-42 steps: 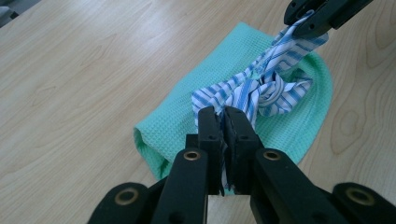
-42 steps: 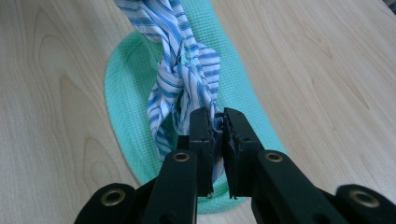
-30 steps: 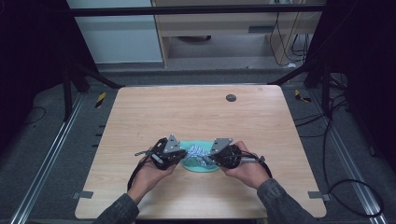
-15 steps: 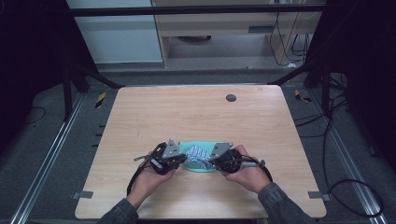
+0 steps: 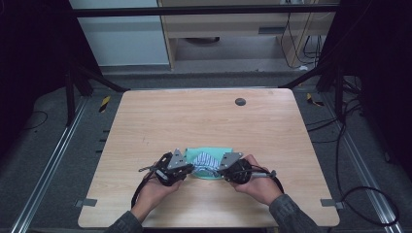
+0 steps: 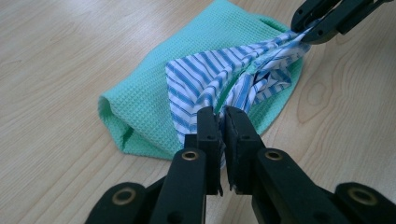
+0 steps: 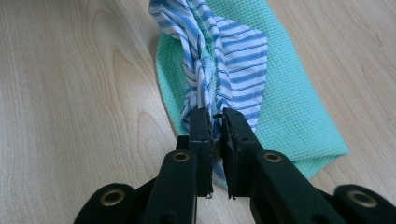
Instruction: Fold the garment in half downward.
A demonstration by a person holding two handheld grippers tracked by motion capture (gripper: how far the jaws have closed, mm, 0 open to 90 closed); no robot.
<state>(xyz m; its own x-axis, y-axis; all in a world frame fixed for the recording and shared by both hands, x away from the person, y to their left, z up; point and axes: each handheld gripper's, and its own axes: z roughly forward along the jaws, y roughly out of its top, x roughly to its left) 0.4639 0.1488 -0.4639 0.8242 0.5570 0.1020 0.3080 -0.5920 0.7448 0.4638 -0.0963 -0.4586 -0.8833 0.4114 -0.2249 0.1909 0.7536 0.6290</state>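
Note:
A blue-and-white striped cloth lies bunched on a folded green waffle cloth near the table's front edge. My left gripper is shut on one end of the striped cloth. My right gripper is shut on its other end, the striped cloth rising away from the jaws over the green cloth. In the left gripper view the right gripper pinches the far corner. From above, the left gripper and right gripper sit close together, a hand behind each.
The wooden table has a small dark round disc near its far edge. A black frame and cables surround the table on the floor.
Both grippers and the cloths have come a little toward the table's front edge and drawn slightly closer together. Both stay shut on the striped cloth.

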